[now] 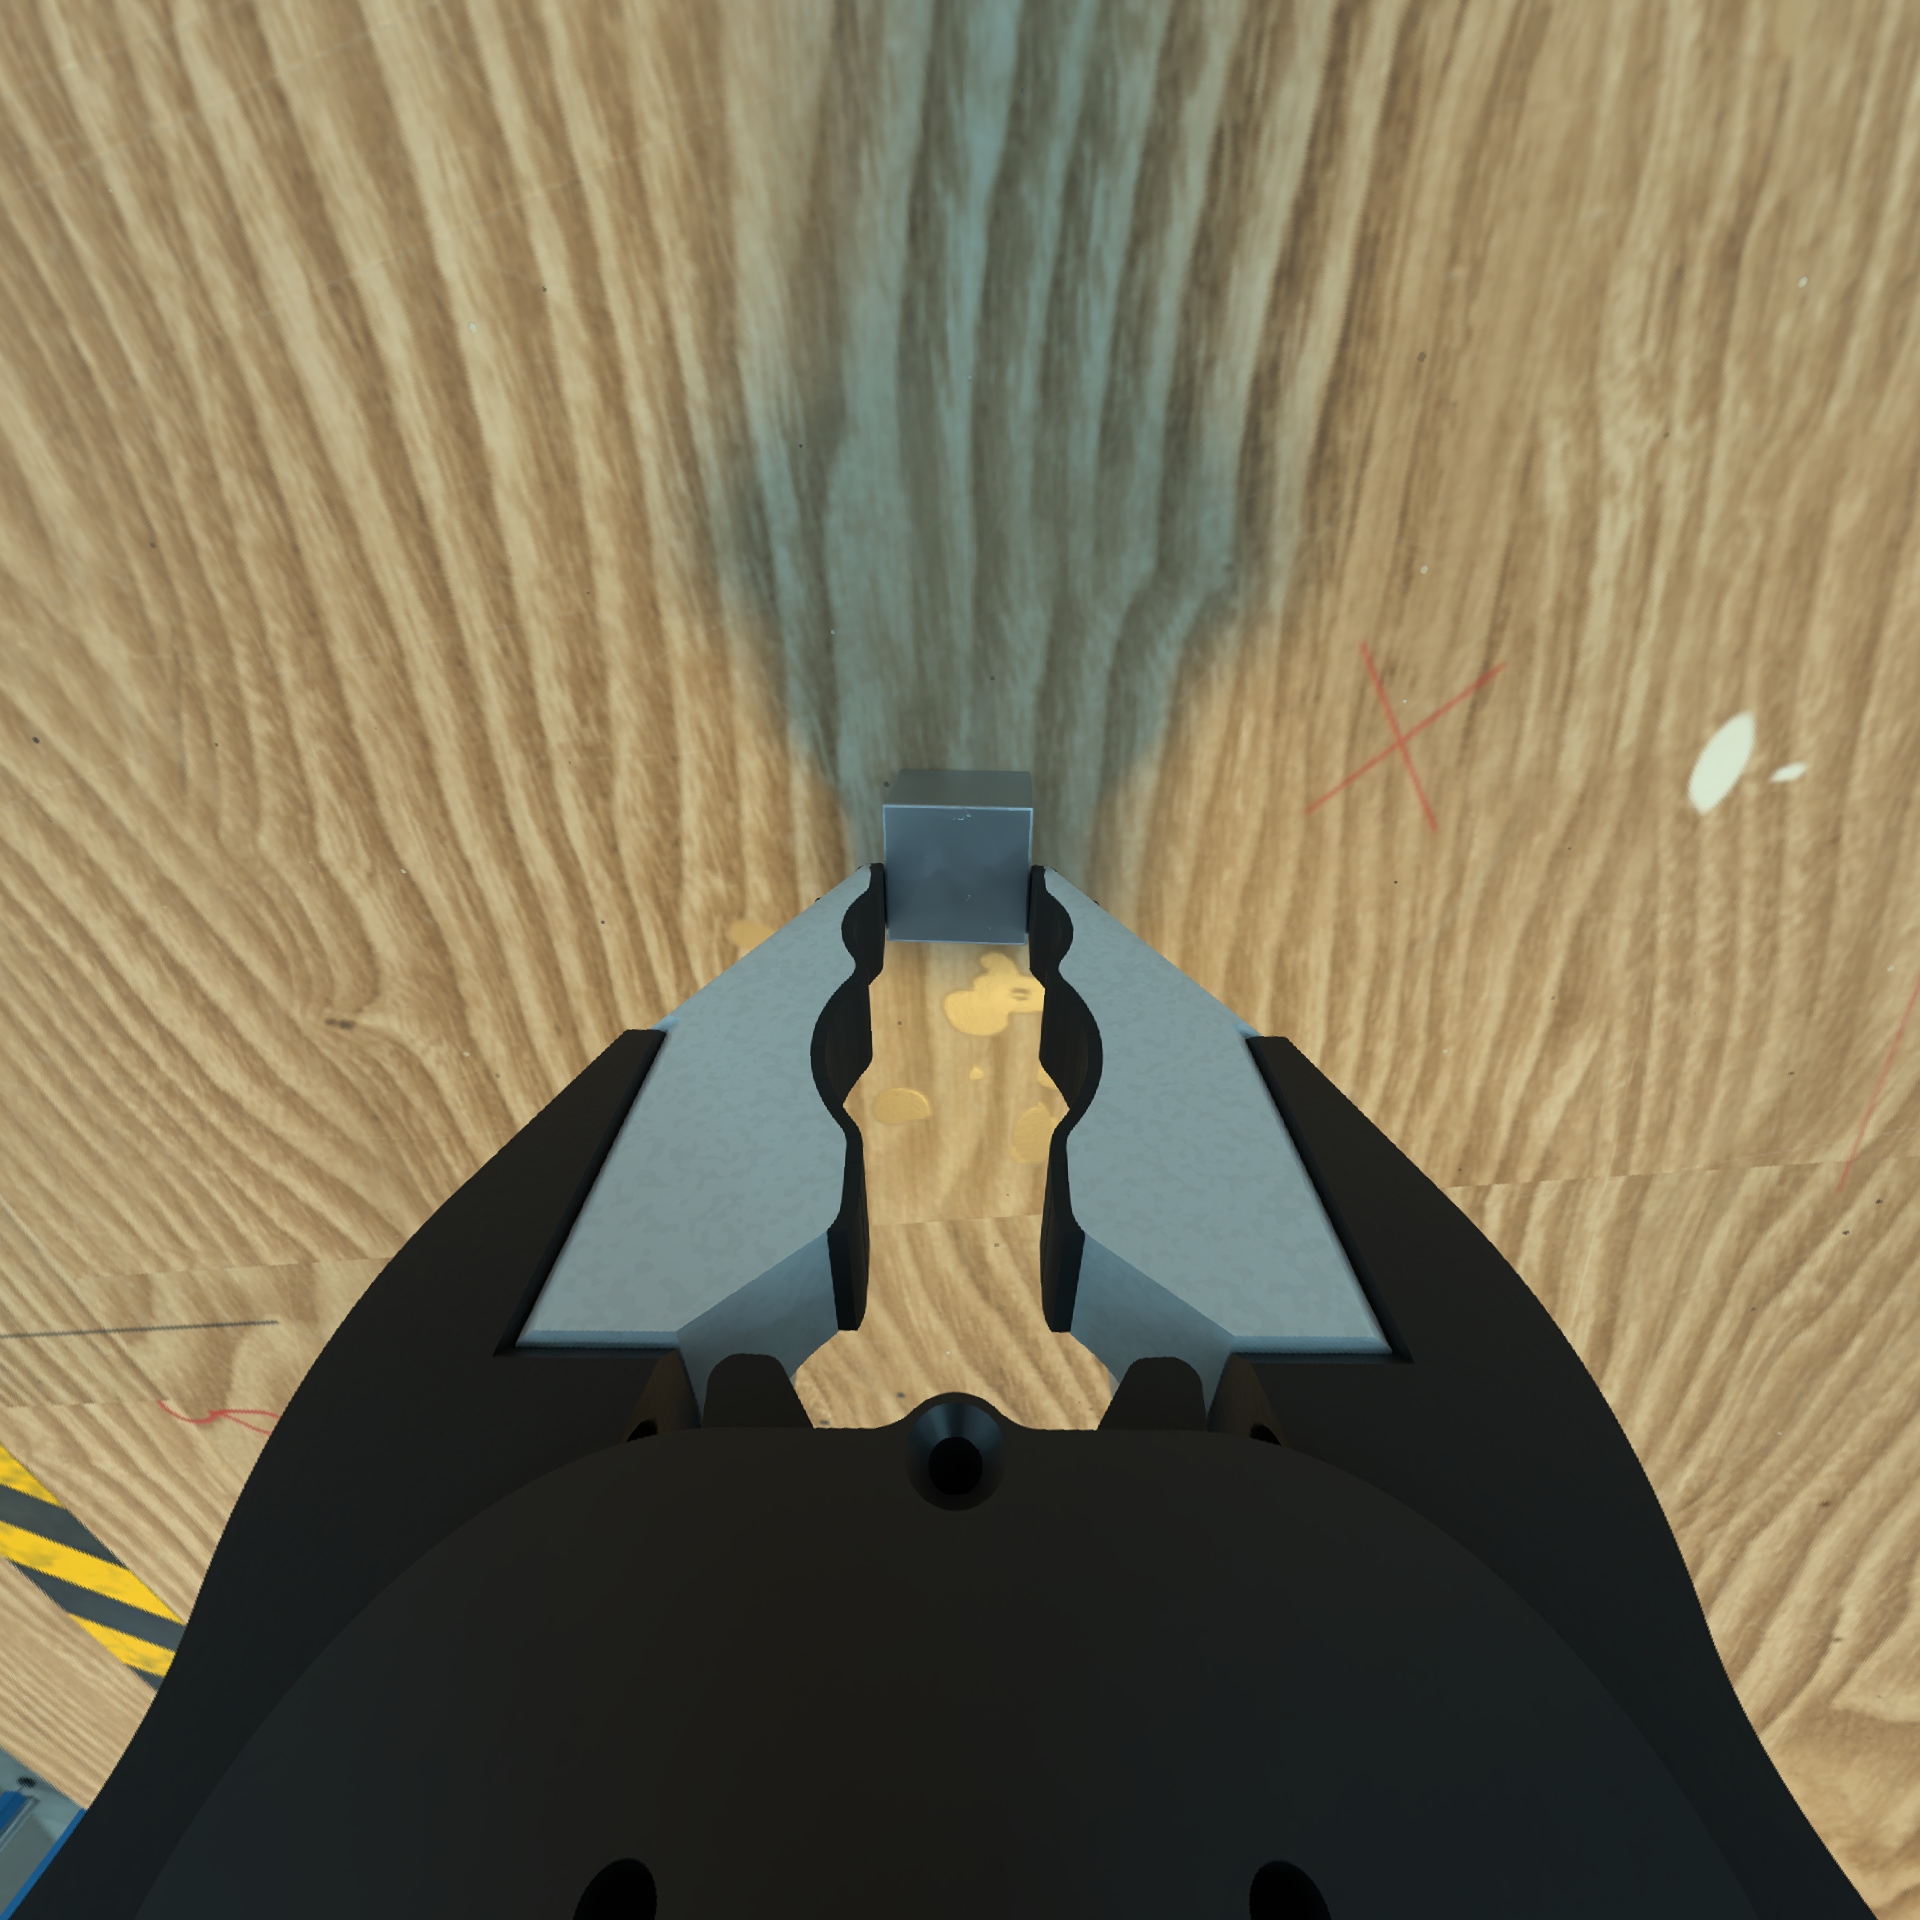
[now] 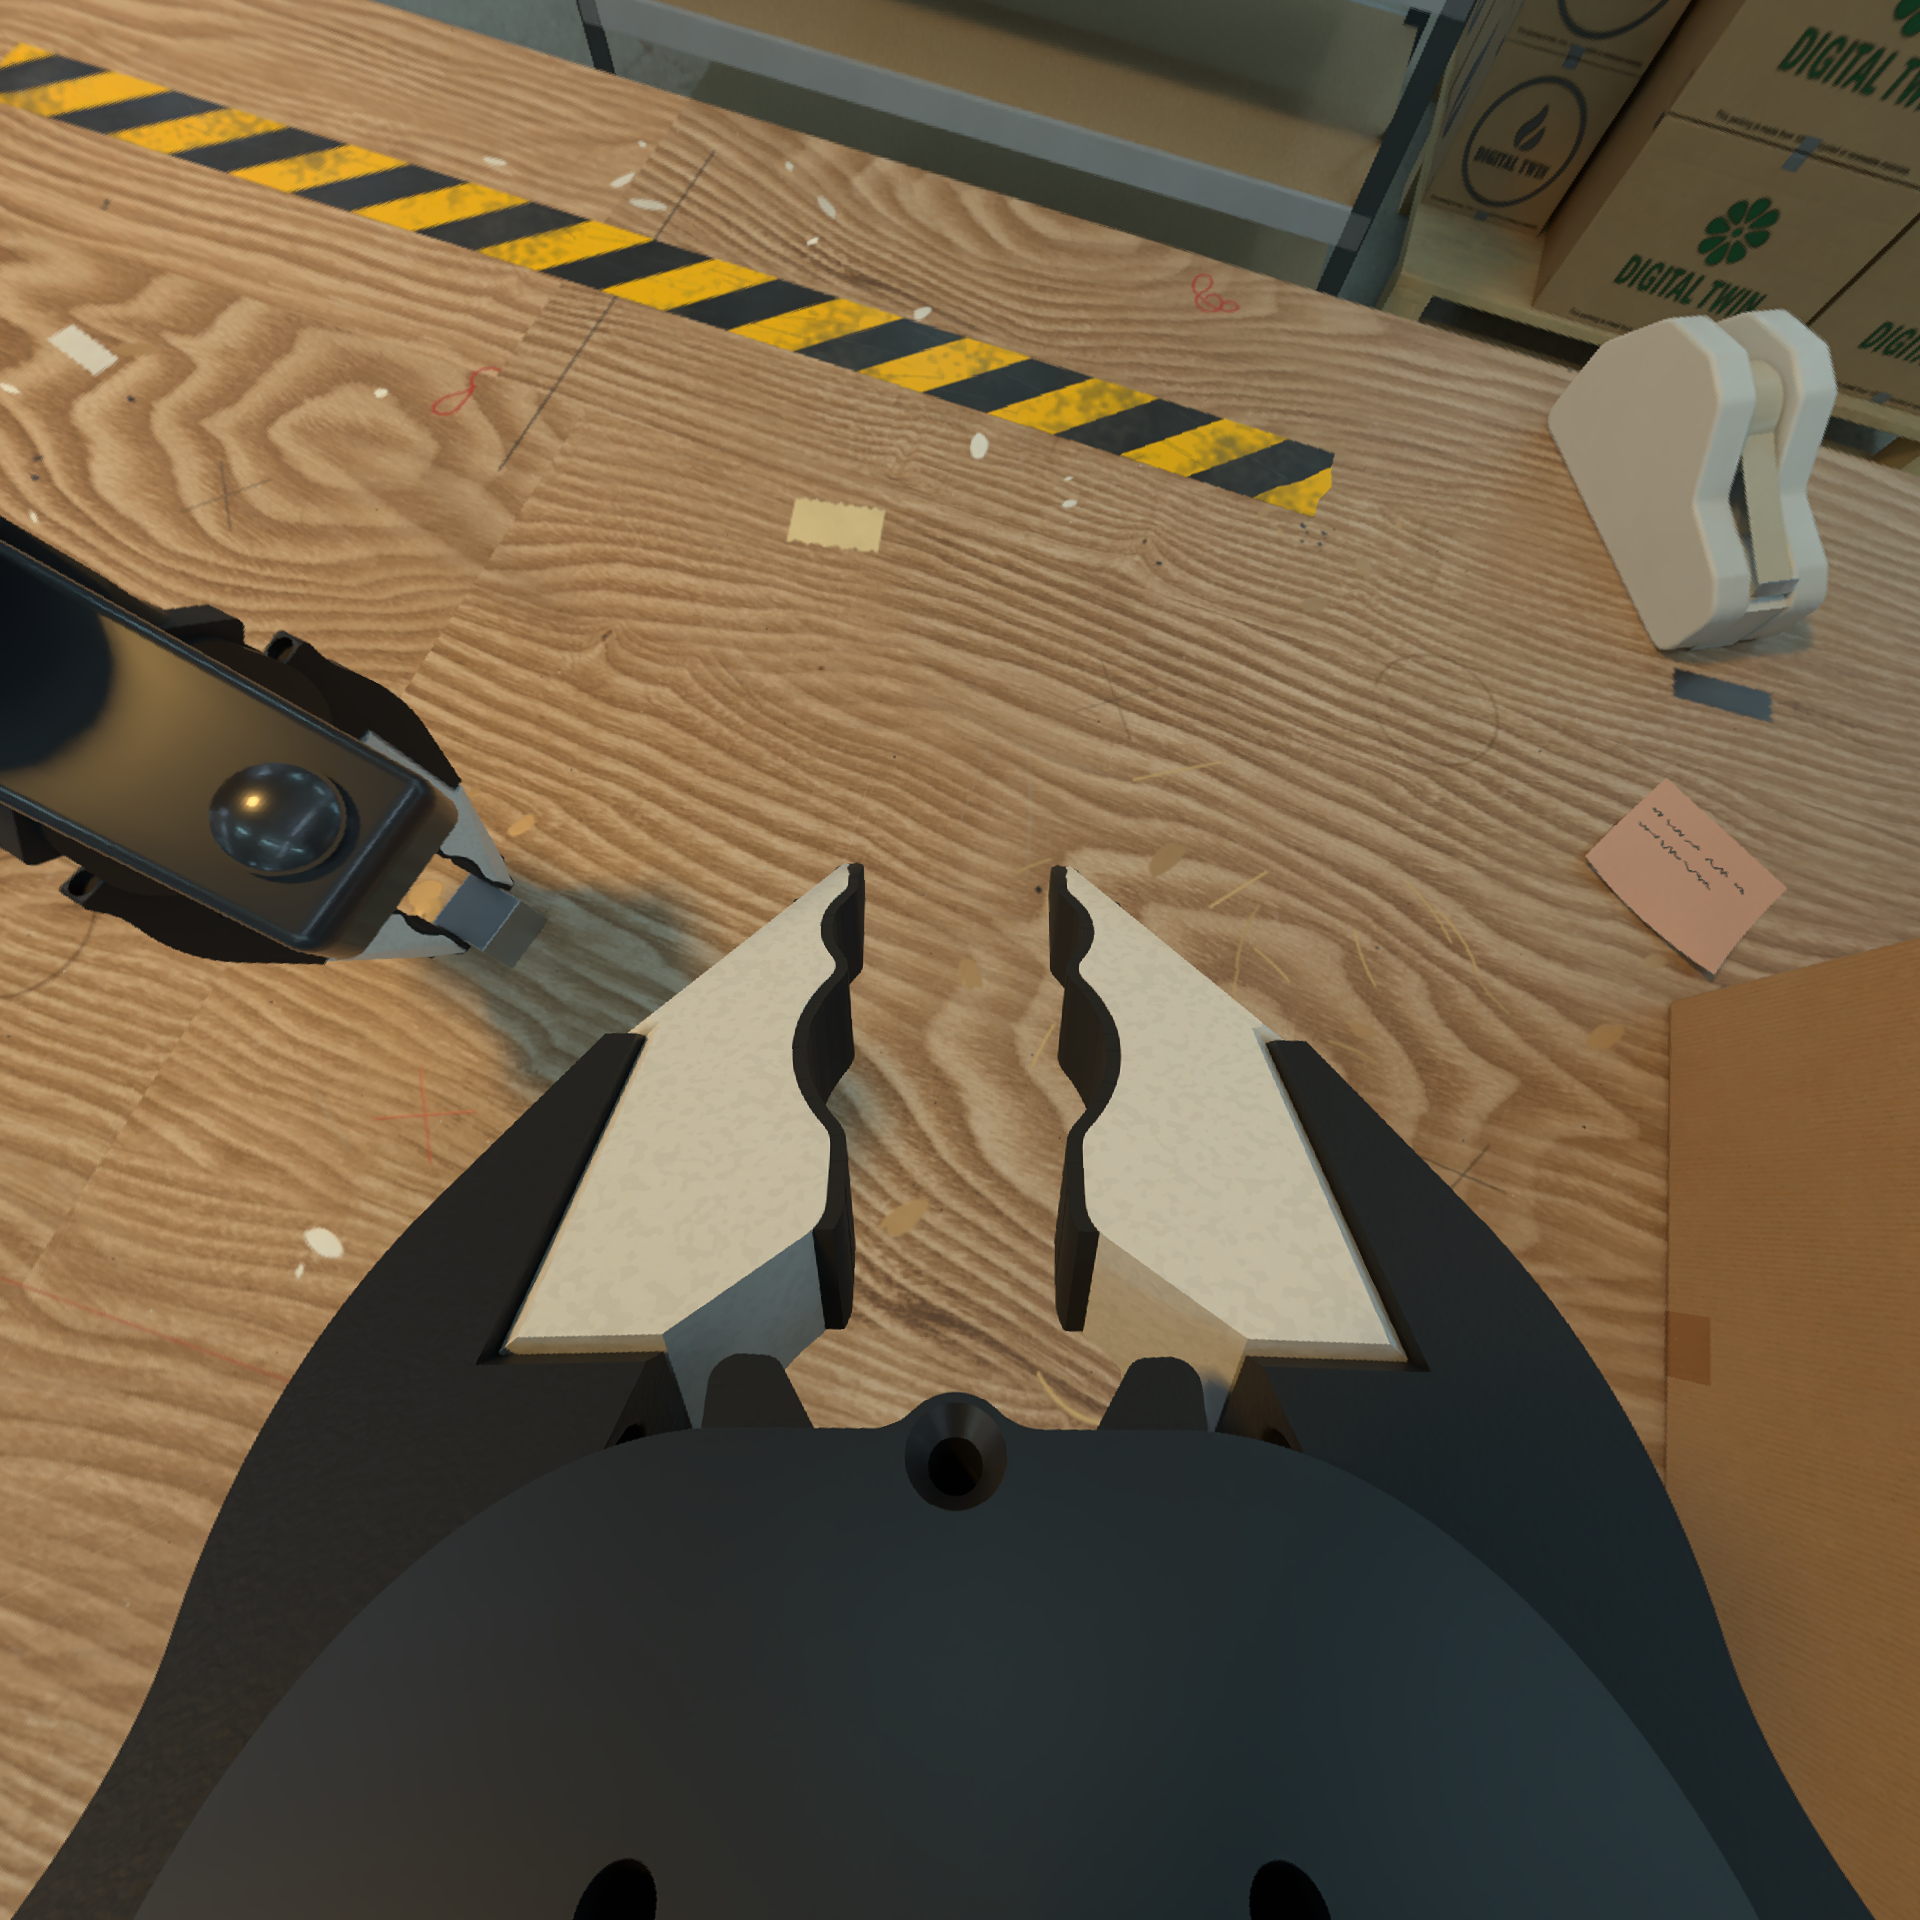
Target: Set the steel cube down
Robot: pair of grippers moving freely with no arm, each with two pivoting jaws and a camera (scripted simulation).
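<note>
A small steel cube (image 1: 956, 857) sits between the fingertips of my left gripper (image 1: 956, 891), which is shut on its two sides. The cube is low over the wooden table (image 1: 416, 520), with its shadow right under it; I cannot tell whether it touches the wood. The right wrist view shows the left gripper (image 2: 468, 914) at the left with the cube (image 2: 511, 923) at its tip. My right gripper (image 2: 954, 883) is open and empty, above the table to the right of the cube.
A yellow-and-black striped tape (image 2: 665, 270) runs across the far table. A white tape dispenser (image 2: 1704, 488) stands at the right, with a pink note (image 2: 1683, 878) and a cardboard sheet (image 2: 1797, 1299) nearer. Cardboard boxes (image 2: 1714, 187) stand beyond the table edge.
</note>
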